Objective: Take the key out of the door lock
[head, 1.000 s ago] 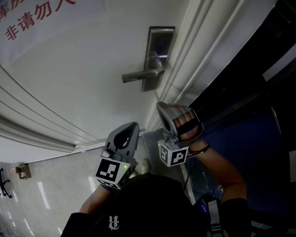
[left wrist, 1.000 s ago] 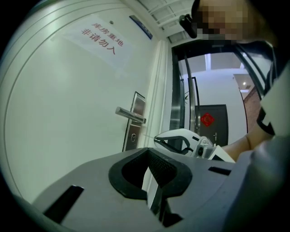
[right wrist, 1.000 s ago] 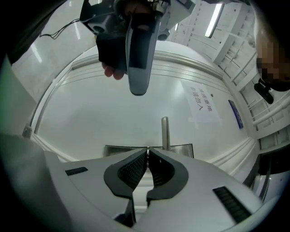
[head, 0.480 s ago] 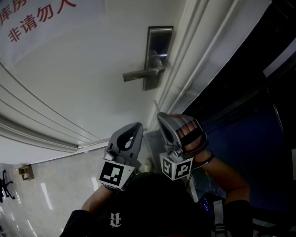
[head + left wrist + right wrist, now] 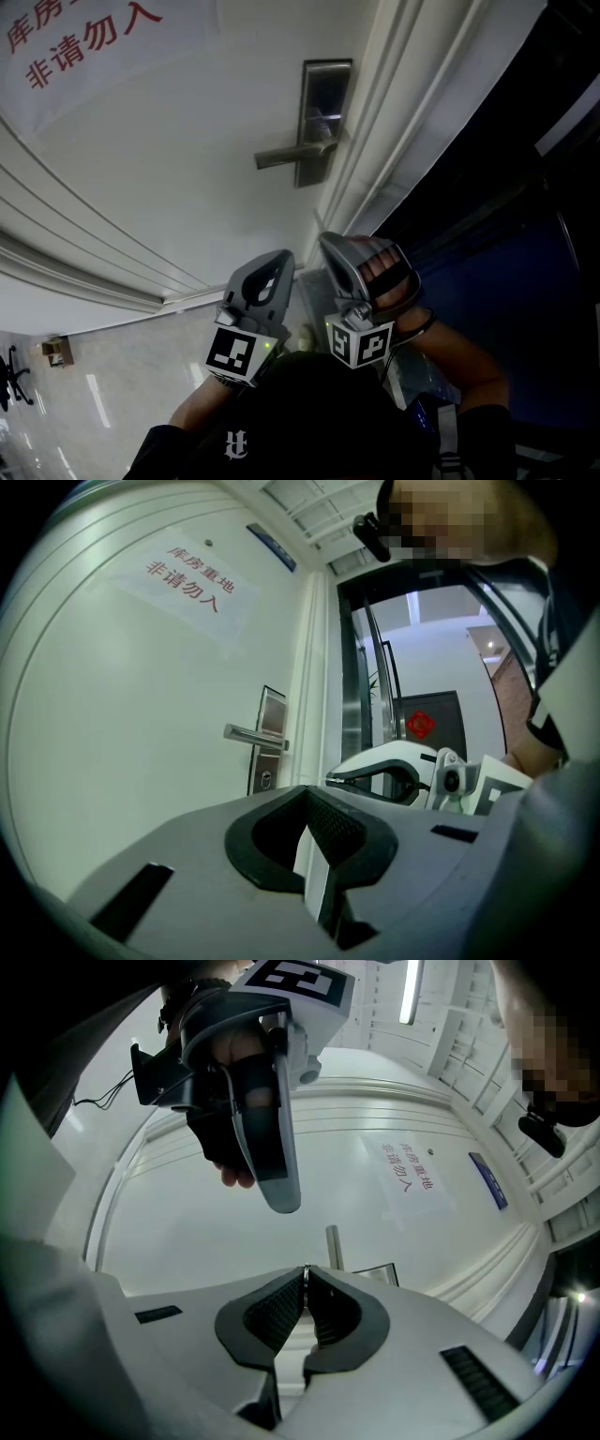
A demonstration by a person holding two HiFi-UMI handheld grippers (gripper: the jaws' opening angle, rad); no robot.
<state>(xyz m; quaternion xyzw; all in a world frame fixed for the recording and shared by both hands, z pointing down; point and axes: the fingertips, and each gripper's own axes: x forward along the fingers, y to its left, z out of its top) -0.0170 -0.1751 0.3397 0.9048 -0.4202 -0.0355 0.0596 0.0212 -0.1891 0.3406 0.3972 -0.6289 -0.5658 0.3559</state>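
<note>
Sign (image 5: 84, 37): up and far left of the lock plate (image 5: 323, 120), I see a pale sheet with red characters stuck on the white door (image 5: 187, 169).
Left gripper (image 5: 306, 797): I have it low and left of the lock plate, well clear of the door. Its dark jaws are clenched tip to tip with nothing in them.
Lever (image 5: 286, 156): it sticks out sideways from the lock plate, pointing left in my head view.
Lock cylinder (image 5: 266, 780): a small round face on the lock plate, just under the lever, as I see it in the left gripper view.
Right gripper (image 5: 304, 1275): I hold it below the lock plate and slightly right, near the door frame (image 5: 384, 122) and apart from the plate. The pale jaws are pinched together on the key (image 5: 303, 1268).
Key: only a thin bright sliver shows at the right gripper's jaw tips, well away from the lock plate. I cannot make out its shape.
Door frame: its white moulded edge runs just right of the lock plate.
Doorway (image 5: 525, 234): a dark opening further right of the lock plate, past the frame.
</note>
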